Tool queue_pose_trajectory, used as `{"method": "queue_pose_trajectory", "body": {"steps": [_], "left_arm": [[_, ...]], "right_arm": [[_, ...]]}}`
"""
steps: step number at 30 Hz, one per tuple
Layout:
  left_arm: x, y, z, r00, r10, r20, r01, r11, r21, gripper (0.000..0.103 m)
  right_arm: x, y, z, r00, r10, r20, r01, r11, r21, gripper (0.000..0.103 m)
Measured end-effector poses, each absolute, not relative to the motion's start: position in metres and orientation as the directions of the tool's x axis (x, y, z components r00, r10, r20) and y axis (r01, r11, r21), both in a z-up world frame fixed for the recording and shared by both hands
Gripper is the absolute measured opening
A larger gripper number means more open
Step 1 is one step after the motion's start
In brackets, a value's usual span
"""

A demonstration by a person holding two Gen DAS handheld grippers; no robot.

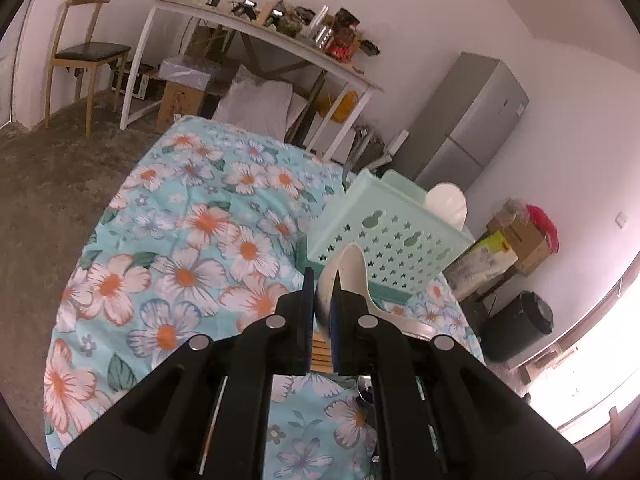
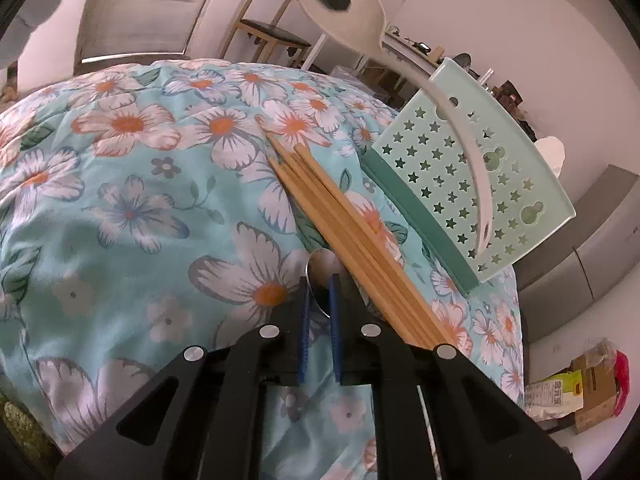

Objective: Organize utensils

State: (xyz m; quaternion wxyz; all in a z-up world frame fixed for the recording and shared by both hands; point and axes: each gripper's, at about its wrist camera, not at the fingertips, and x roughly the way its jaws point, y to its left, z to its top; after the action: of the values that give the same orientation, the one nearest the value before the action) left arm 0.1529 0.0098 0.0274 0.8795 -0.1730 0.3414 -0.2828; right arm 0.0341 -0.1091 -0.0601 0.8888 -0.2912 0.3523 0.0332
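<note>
A: Well, closed narrow on the white ladle [image 1: 352, 276] with the left gripper [image 1: 322, 292], pinched at the bowl end, lifted clear of the floral cloth [image 1: 192, 240].

B: And carried where?

A: Held just ahead of the mint basket [image 1: 384, 236], with the handle trailing across its star-punched wall in the right wrist view. Not yet dropped inside.

B: Anything for the right gripper [image 2: 319, 292]?

A: Set low over the cloth, fingers close together around the bowl of a metal spoon [image 2: 320, 276]. Looked like a grip, though hard to confirm real contact.

B: Left lying there?

A: A bundle of wooden chopsticks [image 2: 344, 224], just to the right of the right gripper's fingers, running forward toward the basket's dark green base [image 2: 420, 216]. Untouched, by the look of it.

B: So how far along?

A: Early, probably. Something pale already poking up behind the basket's far rim, but impossible to name. Ladle in the air, spoon only just taken or about to be, chopsticks still to gather.
</note>
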Motion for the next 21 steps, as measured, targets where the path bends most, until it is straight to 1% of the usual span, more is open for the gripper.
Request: {"method": "queue_pose_trajectory", "body": {"steps": [5, 11, 17, 21], "left_arm": [[0.147, 0.021, 0.036, 0.639, -0.603, -0.478, 0.373, 0.786, -0.494, 0.006], [0.139, 0.035, 0.050, 0.680, -0.587, -0.440, 0.364, 0.791, -0.492, 0.006], [0.132, 0.046, 0.065, 0.716, -0.568, -0.406, 0.357, 0.798, -0.487, 0.006], [0.127, 0.049, 0.075, 0.735, -0.560, -0.383, 0.361, 0.801, -0.478, 0.006]], "right_arm": [[0.029, -0.112, -0.045, 0.756, -0.123, -0.643, -0.245, 0.857, -0.452, 0.008], [0.014, -0.121, -0.010, 0.773, -0.017, -0.635, -0.241, 0.917, -0.317, 0.006], [-0.001, -0.139, 0.028, 0.786, 0.136, -0.604, -0.259, 0.958, -0.122, 0.005], [-0.007, -0.164, 0.053, 0.791, 0.256, -0.556, -0.268, 0.962, 0.062, 0.003]]}}
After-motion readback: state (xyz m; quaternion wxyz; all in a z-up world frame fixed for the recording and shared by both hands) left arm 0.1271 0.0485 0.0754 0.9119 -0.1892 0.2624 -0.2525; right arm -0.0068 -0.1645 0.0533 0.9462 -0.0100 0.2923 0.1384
